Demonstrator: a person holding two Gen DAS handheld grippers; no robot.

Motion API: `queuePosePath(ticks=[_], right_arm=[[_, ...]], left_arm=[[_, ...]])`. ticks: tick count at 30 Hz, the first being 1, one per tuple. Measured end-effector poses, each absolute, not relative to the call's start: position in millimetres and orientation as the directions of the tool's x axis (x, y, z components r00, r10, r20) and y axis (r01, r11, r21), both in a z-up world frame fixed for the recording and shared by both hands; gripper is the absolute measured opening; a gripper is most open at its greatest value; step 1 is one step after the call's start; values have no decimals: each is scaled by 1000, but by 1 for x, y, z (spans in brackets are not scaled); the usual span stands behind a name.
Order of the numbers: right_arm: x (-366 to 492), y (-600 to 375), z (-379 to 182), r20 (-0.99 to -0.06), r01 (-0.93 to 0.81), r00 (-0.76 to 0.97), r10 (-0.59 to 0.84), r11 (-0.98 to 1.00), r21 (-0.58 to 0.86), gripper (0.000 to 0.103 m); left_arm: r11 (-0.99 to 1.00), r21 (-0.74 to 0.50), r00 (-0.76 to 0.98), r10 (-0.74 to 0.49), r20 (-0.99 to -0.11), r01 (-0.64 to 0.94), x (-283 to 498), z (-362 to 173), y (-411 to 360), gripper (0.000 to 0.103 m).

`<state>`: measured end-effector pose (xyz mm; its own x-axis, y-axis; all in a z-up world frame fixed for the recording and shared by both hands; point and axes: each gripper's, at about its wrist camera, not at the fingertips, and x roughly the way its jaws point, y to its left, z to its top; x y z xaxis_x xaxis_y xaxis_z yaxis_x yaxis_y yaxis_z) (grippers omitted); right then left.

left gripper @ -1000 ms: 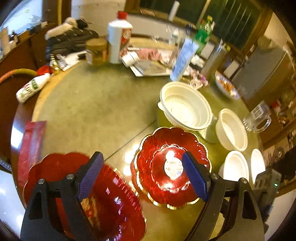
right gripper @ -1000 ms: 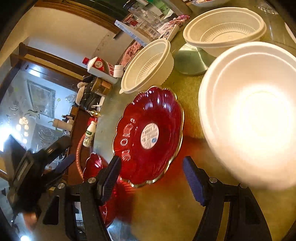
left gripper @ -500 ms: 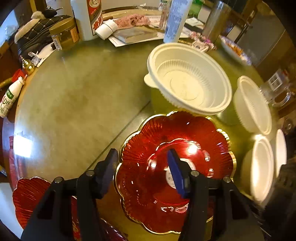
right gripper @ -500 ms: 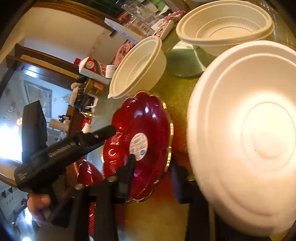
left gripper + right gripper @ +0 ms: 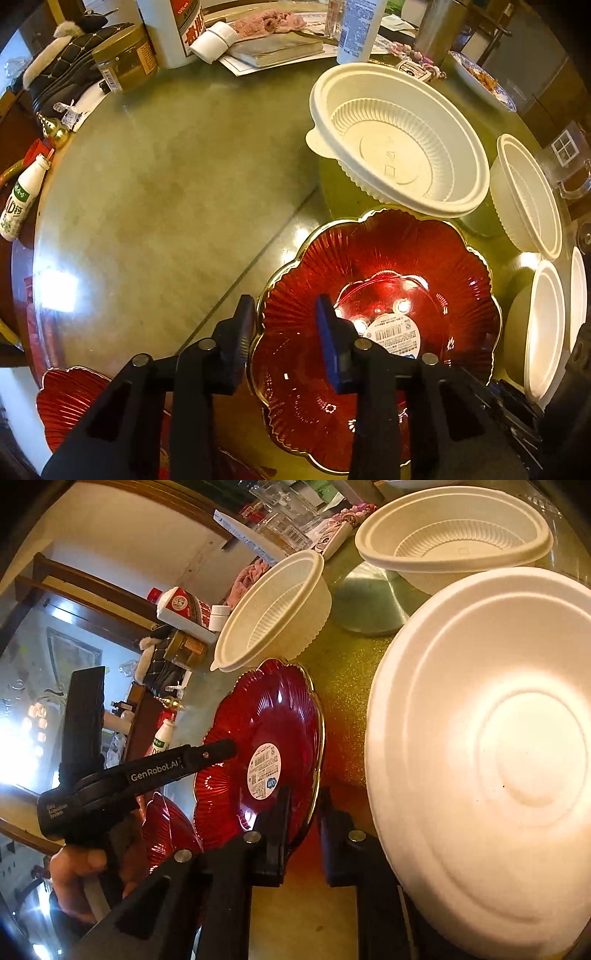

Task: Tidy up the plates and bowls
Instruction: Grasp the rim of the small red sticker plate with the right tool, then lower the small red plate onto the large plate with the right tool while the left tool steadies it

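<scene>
A red flower-shaped plate with a gold rim and a white label (image 5: 391, 280) (image 5: 266, 731) lies on the round table. My left gripper (image 5: 286, 317) is closing over its near-left rim, one finger outside, one inside. My right gripper (image 5: 304, 805) straddles the plate's opposite rim, jaws narrow with the edge between them. A second red plate (image 5: 70, 398) (image 5: 166, 834) lies behind. Two ribbed white bowls (image 5: 402, 136) (image 5: 528, 195) and white foam plates (image 5: 487, 760) (image 5: 546, 332) stand nearby.
The far table (image 5: 155, 177) holds a white bottle (image 5: 170, 26), a gold-lidded jar (image 5: 125, 59), a book (image 5: 277, 44), a small milk bottle (image 5: 18, 199) at the left edge and a glass mug (image 5: 569, 162) at right.
Both grippers moved in onto the labelled red plate and narrowed their jaws around its rim. The left wrist view shifted from the second red plate to this one.
</scene>
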<state>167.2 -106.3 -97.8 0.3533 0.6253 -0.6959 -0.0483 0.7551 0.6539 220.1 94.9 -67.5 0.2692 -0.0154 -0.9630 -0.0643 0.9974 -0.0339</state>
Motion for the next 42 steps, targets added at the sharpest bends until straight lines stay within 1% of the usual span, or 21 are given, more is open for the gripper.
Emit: queuePosePath(ticks=[4,6,9,11,15,19,29,37,42], right_arm=[[165,-110,-97,-700,-44,361,616,761,647,13],[165,-112,-97,-701,-40,362,615,761,647,13],[162,-114,-97,-706,-37,365,607,767,641,12],[161,-114,-96,-702,-39,359,616,761,648,12],[155,-111,-85,-678,-77,376,632,750,657,11],[147,-105,-74,-664,-114,388,639,748,654,10],[117,-82,-25,-640,-241,441,629,770,591,10],[94,-47,5,-632,-348,435,642,767,539,10],[78,-13,13,-628,-428,407,663,746,510,10]], left_arm=[[996,-57,284,-33,-958,-76,217,-63,97,22],[996,-51,311,-27,-950,-71,211,-55,96,17],[996,-57,359,-28,-933,-72,199,-35,97,11],[995,-62,384,-29,-923,-73,188,-26,98,10],[991,-98,409,-51,-911,-96,169,-16,110,9],[978,-163,442,-90,-892,-128,144,-7,124,8],[953,-256,566,-122,-816,-163,90,26,150,8],[913,-335,646,-113,-755,-232,41,35,186,8],[891,-351,690,-61,-721,-288,7,35,209,8]])
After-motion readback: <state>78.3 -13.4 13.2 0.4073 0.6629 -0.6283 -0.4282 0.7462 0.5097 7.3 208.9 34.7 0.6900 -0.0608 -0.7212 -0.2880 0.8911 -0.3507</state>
